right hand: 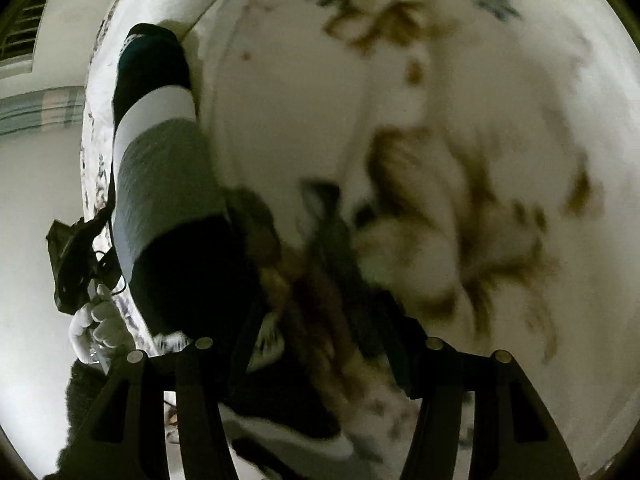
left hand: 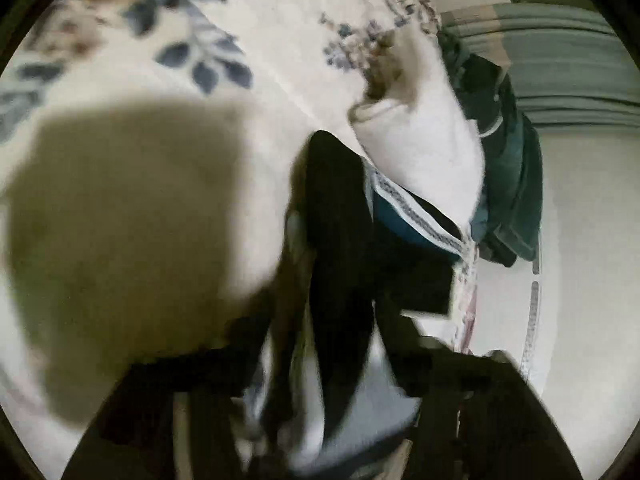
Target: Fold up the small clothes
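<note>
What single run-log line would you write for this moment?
scene: striped garment on floral bedsheet | left gripper: open, garment between fingers | right gripper: jaws apart, grip unclear

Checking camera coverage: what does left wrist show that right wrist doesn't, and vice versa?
Left wrist only: a folded white cloth, a dark teal garment heap at the bed's edge, and a white patterned band on blue fabric.

Right wrist only: a white-gloved hand holding a black device, and the right gripper, jaws apart.

Both: the white floral bedspread and a black, white and grey banded sock, blurred.
</note>
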{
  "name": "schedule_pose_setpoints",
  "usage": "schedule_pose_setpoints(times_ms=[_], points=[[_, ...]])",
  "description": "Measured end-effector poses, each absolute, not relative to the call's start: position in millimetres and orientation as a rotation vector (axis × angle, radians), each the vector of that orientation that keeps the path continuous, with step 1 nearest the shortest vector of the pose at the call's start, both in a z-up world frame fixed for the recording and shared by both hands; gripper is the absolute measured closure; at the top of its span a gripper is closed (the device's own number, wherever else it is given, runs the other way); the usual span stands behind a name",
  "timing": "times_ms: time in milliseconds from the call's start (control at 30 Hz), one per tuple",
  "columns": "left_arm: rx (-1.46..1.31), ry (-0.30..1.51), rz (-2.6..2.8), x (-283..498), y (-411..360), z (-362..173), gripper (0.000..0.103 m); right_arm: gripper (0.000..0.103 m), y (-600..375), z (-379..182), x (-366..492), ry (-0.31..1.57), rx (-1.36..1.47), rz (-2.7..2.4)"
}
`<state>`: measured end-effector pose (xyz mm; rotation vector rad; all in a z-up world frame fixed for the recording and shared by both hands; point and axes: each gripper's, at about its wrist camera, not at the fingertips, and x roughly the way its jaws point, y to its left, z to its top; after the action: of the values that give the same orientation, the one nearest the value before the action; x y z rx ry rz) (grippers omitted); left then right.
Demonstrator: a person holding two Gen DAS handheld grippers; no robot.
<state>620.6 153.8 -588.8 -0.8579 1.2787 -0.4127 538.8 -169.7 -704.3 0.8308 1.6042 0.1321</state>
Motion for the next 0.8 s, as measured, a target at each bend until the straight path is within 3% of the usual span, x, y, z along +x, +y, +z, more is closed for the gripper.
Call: schedule_pose_setpoints(times_ms=[233, 467, 633, 800], points=[[-0.674, 1.304, -0.391, 490.0, 141.6, -535.9, 0.042, 0.043, -169.8, -698.3, 442.4, 1.758, 0.861, 0.194], [-0.644, 1.434, -0.301, 359.3, 124.5, -554.5, 0.042, 0.043, -115.9, -703.9, 307.5, 2.048, 0.680, 0.408], [-0.507, 1.558, -0.238, 298.8, 98.0, -578.8, 0.042, 0.043, -121.4, -701.5, 255.3, 2.057, 0.641, 0.373], [-0.462, 1.591, -0.209, 240.5, 107.8, -560.9, 0.042, 0.043, -140.9, -691.8, 232.4, 2.012, 0.672, 0.340]])
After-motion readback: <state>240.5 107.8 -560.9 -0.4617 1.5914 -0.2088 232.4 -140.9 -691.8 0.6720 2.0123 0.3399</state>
